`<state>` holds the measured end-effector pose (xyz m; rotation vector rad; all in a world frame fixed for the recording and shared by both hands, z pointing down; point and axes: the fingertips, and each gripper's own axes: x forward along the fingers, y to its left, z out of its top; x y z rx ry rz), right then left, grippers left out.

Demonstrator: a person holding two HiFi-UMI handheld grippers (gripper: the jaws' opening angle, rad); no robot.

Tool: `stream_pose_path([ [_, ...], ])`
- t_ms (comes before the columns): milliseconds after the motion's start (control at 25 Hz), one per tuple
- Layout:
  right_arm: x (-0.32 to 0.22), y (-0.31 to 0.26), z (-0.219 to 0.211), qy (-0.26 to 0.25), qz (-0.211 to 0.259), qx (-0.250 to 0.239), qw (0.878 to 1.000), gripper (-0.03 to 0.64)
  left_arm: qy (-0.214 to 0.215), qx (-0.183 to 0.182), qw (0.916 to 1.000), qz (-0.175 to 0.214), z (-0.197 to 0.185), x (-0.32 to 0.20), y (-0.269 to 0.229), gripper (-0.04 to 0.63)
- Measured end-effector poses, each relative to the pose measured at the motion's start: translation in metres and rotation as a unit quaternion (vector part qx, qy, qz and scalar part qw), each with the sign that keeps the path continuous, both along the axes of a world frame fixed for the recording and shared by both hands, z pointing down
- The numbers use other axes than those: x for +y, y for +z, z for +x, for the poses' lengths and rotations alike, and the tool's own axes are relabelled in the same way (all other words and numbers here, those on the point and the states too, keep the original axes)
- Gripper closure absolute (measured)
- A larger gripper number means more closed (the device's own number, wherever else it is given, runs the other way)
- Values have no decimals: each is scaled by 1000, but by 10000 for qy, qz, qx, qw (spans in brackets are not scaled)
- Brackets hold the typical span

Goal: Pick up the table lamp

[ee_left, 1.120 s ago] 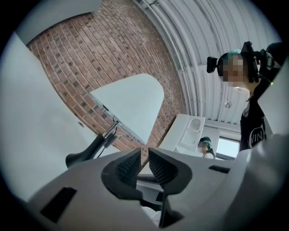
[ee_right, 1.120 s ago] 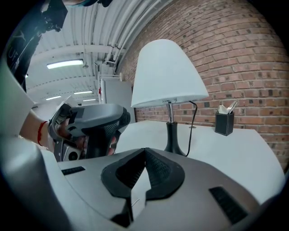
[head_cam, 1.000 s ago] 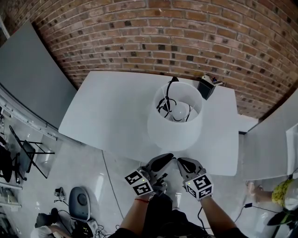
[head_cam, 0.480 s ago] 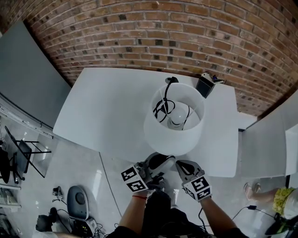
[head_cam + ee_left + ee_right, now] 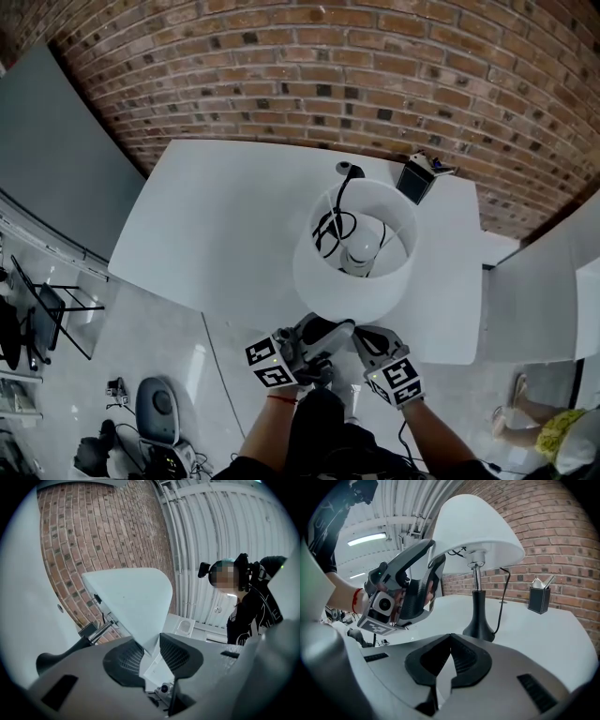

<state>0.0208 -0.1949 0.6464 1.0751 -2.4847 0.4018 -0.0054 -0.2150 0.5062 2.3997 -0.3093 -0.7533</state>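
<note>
Against a brick wall [image 5: 375, 56] stands a white desk [image 5: 216, 216]. The left gripper [image 5: 151, 651] has just been opening its fingers, which now straddle the shade rim of the table lamp [image 5: 323, 281]. The right gripper [image 5: 450, 653] has its fingers closed and empty.

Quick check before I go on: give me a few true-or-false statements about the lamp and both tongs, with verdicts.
1. The lamp's black base rests on the white table. True.
2. The left tongs are clamped on that base. False: their jaws have just been opening and stand apart, with the lampshade rim between them.
3. The right tongs are shut and empty. True.
4. The black pen holder lies tipped over. False: it stands upright by the brick wall.
</note>
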Motion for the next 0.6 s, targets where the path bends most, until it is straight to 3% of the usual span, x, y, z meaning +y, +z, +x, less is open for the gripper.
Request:
stream_pose_path([
  [600, -36, -14, 9, 293, 124, -48, 9995, 614, -81, 87, 9997, 201, 2, -33, -19, 540],
])
